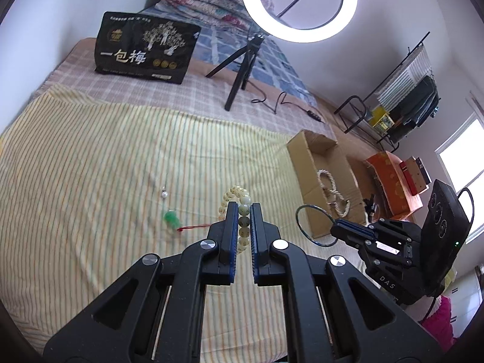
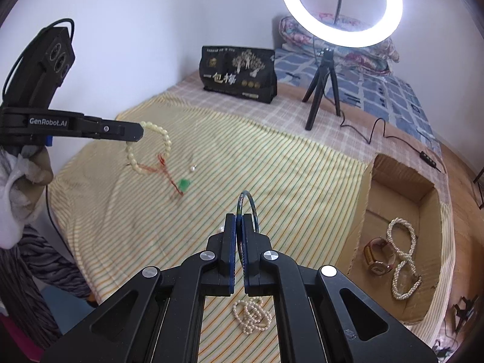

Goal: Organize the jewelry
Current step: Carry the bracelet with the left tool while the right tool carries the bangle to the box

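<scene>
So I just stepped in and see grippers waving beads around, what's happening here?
A person is sorting jewelry on a bed with two handheld grippers. The left gripper is shut on a cream bead bracelet, held above the striped sheet. The right gripper is shut on a thin dark bangle. A cardboard box already holds a pearl necklace and a watch; a green pendant and another pearl strand lie on the sheet.

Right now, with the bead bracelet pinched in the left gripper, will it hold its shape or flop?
Likely floppy: the bead bracelet sags below the left gripper, red cord dangling. It may swing. Round glossy beads could slip between the pads.
</scene>
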`<state>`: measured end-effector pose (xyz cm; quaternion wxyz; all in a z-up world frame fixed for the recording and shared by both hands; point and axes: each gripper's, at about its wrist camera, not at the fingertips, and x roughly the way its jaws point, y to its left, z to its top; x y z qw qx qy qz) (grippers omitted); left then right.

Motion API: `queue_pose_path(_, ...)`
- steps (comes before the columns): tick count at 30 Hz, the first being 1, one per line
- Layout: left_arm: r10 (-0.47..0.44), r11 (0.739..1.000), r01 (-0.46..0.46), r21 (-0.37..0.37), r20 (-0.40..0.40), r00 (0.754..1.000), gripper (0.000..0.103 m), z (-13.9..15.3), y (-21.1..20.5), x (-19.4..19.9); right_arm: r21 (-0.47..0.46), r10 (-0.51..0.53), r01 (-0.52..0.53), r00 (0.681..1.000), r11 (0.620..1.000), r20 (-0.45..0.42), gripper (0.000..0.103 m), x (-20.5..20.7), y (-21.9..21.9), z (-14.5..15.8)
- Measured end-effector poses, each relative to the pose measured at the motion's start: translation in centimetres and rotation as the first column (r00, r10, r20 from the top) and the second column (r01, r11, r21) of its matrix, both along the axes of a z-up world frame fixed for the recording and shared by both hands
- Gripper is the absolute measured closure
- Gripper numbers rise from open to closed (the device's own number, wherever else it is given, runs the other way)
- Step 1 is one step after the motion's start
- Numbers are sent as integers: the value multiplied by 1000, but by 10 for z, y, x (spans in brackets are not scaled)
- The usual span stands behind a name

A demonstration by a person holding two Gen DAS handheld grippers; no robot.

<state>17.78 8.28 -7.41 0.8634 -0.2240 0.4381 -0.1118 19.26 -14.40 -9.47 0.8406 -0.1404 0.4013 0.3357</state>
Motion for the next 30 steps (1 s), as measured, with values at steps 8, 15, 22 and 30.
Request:
queue_pose_path(8, -47, 999, 48, -15, 75, 996, 98, 30, -28, 5, 49, -31, 29, 999, 998, 43, 101, 3, -14, 22)
queue_pose_path(15, -86, 996, 89, -28, 94, 992, 98, 39, -54, 15, 76, -86, 81, 994, 994, 65, 101, 11, -38, 33)
queue_pose_path(22, -129, 991, 132, -30, 86, 988, 98, 35, -87, 26, 89, -159, 153, 985, 984, 72, 101, 26, -69, 40)
queue_pose_path(30, -181, 983, 182, -9, 68, 981, 98, 24, -134, 44, 82, -253, 248, 965, 965, 65, 101, 52, -106, 35)
